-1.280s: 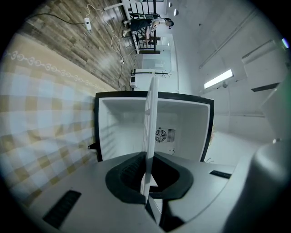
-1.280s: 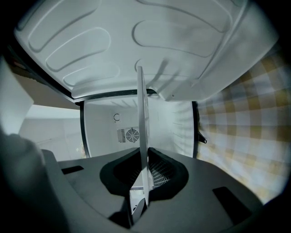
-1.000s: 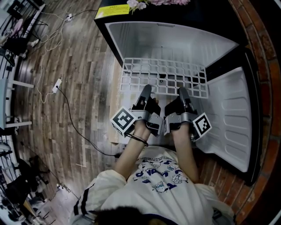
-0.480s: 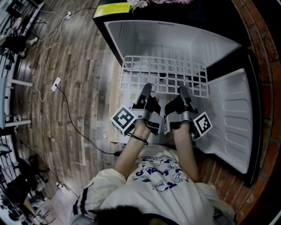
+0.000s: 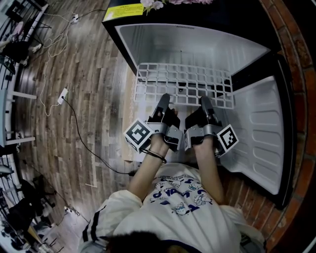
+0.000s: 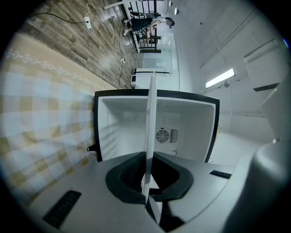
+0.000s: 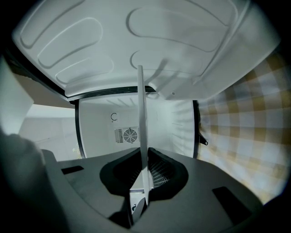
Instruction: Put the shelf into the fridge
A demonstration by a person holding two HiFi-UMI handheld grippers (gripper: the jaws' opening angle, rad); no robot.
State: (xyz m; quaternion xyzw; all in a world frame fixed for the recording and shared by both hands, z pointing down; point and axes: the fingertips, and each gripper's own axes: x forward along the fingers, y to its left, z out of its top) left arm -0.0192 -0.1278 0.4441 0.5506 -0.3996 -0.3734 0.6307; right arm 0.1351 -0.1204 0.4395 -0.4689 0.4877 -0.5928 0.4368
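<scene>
Head view, left claw and right claw clamped on shelf, edged slightly farther into fridge

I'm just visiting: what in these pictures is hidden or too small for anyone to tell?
- Head view: print on the yellow label atop the fridge is too small to read.
- Head view: the flowers are cut off by the top edge.
- Head view: the shelf covers the fridge's lower inside.
- Both gripper views: the shelf shows edge-on, so its grid is unseen.
- Whether the fridge walls have rails: too faint to tell in any view.
</scene>
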